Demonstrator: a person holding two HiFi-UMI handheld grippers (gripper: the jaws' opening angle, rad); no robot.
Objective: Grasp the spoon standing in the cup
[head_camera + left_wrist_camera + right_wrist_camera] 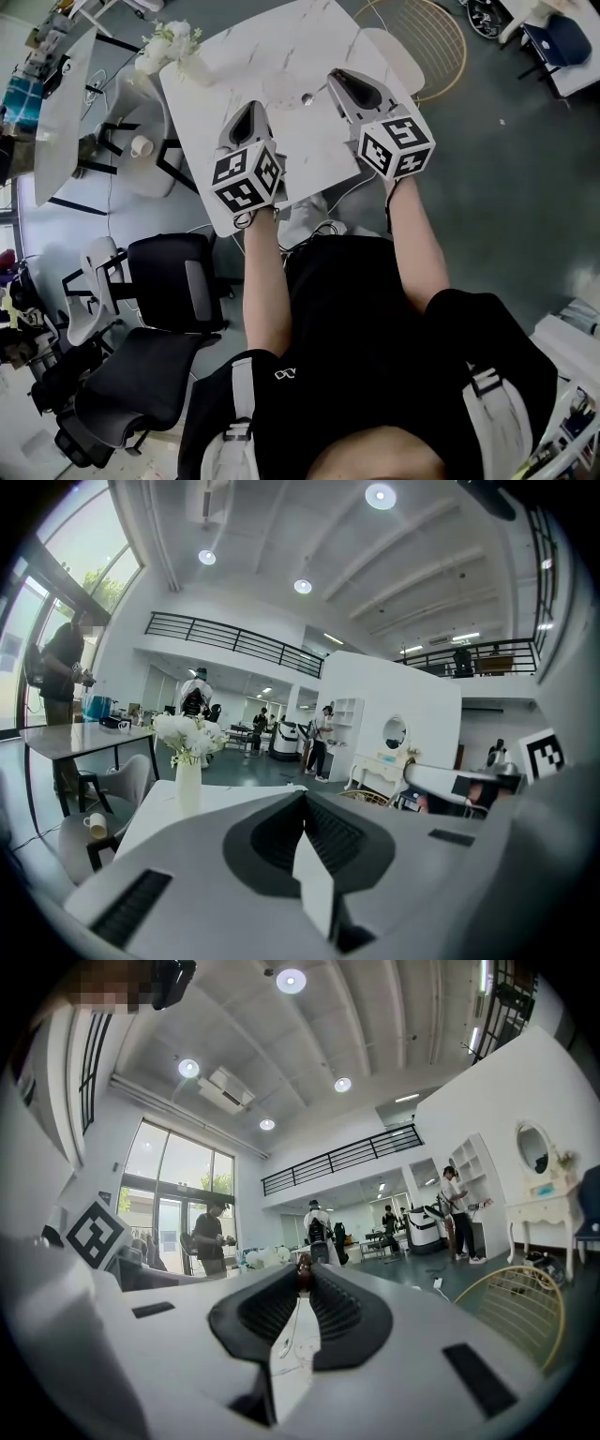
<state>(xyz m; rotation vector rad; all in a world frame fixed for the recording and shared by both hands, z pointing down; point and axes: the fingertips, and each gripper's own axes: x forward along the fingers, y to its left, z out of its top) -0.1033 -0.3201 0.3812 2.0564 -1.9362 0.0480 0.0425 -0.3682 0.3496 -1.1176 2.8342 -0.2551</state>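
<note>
A clear glass cup (280, 90) stands on the white marble table (309, 141), faint against the top. The spoon (307, 97) shows as a small dark spot just right of the cup. My right gripper (334, 75) hovers above that spot. In the right gripper view its jaws (303, 1274) stand almost together, pinching a small brown tip of the spoon (303, 1277), and a thin shaft runs down from it toward the table. My left gripper (251, 111) is held left of the cup, over the table. Its jaws (302, 797) meet at the tips with nothing between them.
A white vase of flowers (192, 67) stands at the table's far left corner. A white chair (394, 56) and a gold wire frame (427, 33) are beyond the table on the right. Black office chairs (173, 272) crowd the floor at the left. Another long table (61, 112) lies far left.
</note>
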